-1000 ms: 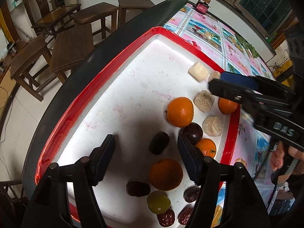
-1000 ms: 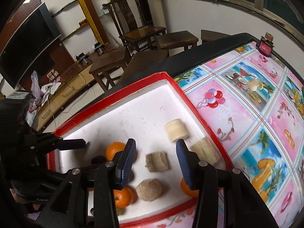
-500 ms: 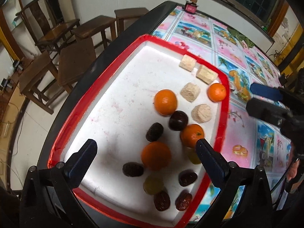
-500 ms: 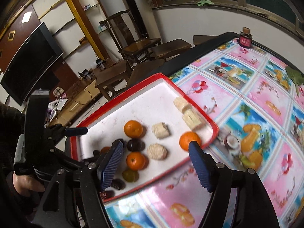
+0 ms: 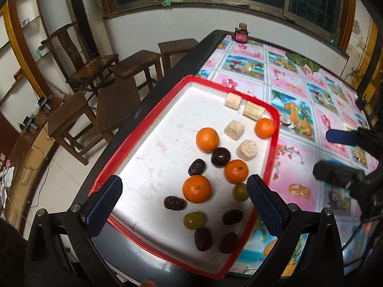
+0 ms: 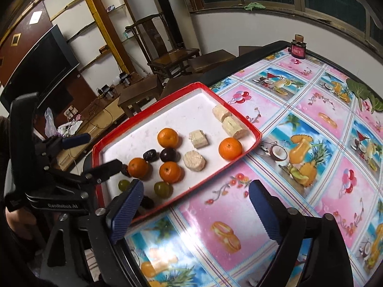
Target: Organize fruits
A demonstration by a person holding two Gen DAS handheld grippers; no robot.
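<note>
Left gripper (image 5: 184, 204): jaws spread wide, nothing between the pads; it hangs above the near end of the tray.
Tray (image 5: 143, 129): red rim, white floor, lying on the table (image 5: 299, 91) at its left edge.
Dates (image 5: 174, 202): dark, wrinkled, scattered over the near half of the tray; one lies just beside the nearest orange.
Grapes (image 5: 195, 220): two green ones, near end, apart from each other.
Oranges (image 5: 197, 189): four, spread from the near middle to the far right rim; none touching another.
Plum (image 5: 220, 157): dark, round, between two oranges.
Cakes (image 5: 234, 129): four pale blocks at the far right of the tray, two along the far rim.
Right gripper (image 6: 195, 211): jaws have just been opening and stand wide, holding nothing; over the patterned table, right of the tray.
Jar (image 6: 298, 49): small, red, at the table's far edge.
</note>
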